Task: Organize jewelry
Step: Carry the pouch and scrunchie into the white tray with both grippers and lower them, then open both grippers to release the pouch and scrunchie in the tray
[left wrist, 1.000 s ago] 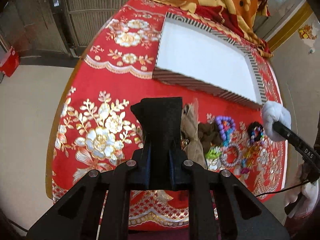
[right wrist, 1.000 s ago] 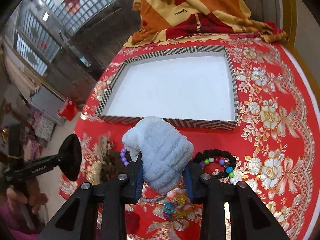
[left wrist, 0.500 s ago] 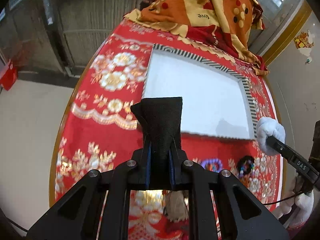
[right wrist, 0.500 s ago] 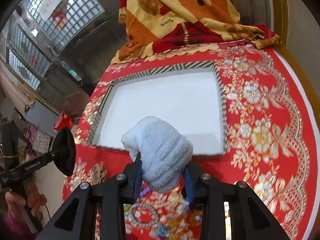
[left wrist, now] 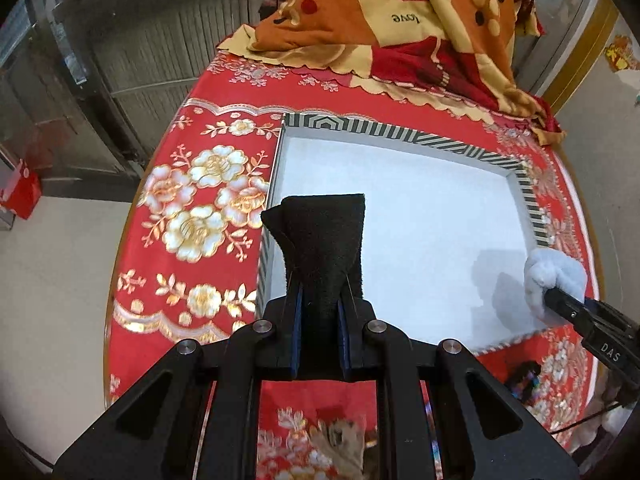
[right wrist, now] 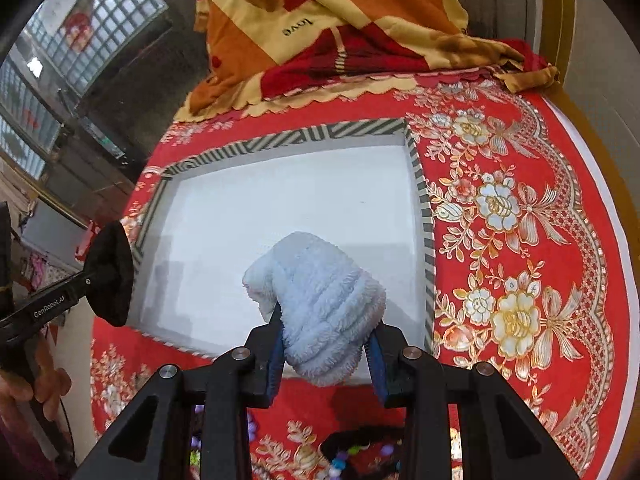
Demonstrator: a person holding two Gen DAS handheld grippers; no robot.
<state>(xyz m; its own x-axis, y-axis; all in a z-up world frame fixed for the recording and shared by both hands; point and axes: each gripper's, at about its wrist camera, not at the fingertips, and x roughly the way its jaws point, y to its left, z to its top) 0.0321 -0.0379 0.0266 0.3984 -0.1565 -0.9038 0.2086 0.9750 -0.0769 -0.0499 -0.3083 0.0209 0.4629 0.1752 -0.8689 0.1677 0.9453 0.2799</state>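
The left gripper (left wrist: 322, 240), clamped on a black scrunchie (left wrist: 324, 248), hangs at centre frame over a striped-rim white tray (left wrist: 400, 134); at right, a pale-blue scrunchie (left wrist: 554, 276) overlaps the tray's edge.

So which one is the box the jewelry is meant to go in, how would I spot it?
Find the round table under the red floral cloth. In its middle lies a wide shallow tray, in front of the heaped orange blanket. Its plain white inside and black-and-white striped rim set it apart from everything around it.

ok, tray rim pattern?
Black-and-white chevron stripes on the tray rim; white inside. Clearest in the right wrist view.
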